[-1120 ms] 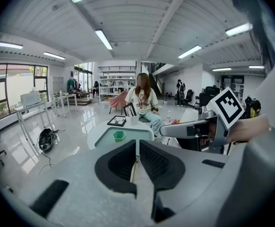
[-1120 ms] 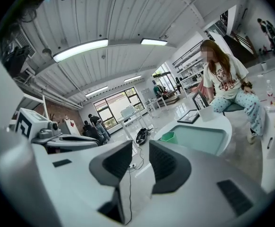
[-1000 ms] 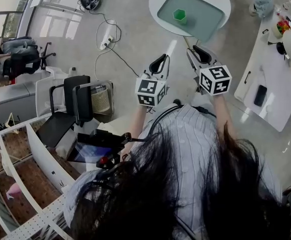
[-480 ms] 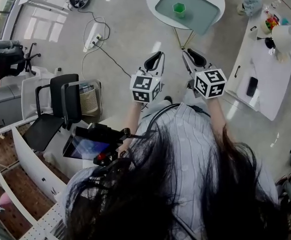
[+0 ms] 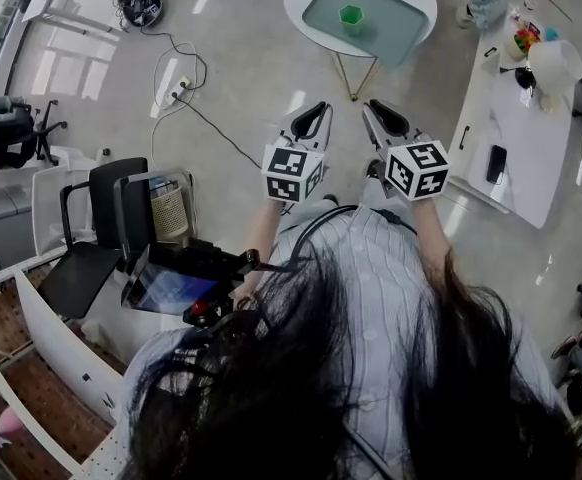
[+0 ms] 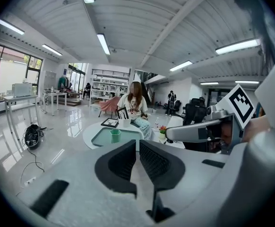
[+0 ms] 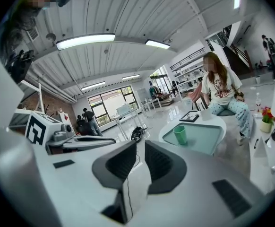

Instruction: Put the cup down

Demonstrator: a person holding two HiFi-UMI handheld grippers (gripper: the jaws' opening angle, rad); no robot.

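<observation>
Two patterned marker cubes (image 5: 293, 173) (image 5: 417, 169), green cup (image 5: 350, 14) on tray (image 5: 396, 30)

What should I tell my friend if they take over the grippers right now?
Left hand-held gripper: shut, nothing between its jaws.
Right hand-held gripper: shut, nothing between its jaws.
Both are held in front of the person, well short of the table.
The green cup stands upright on the teal tray on the round white table, with nothing touching it.
Done: the cup is down.
Left: nothing for this job, as far as the views show. Keep the grippers away from the cup.
</observation>
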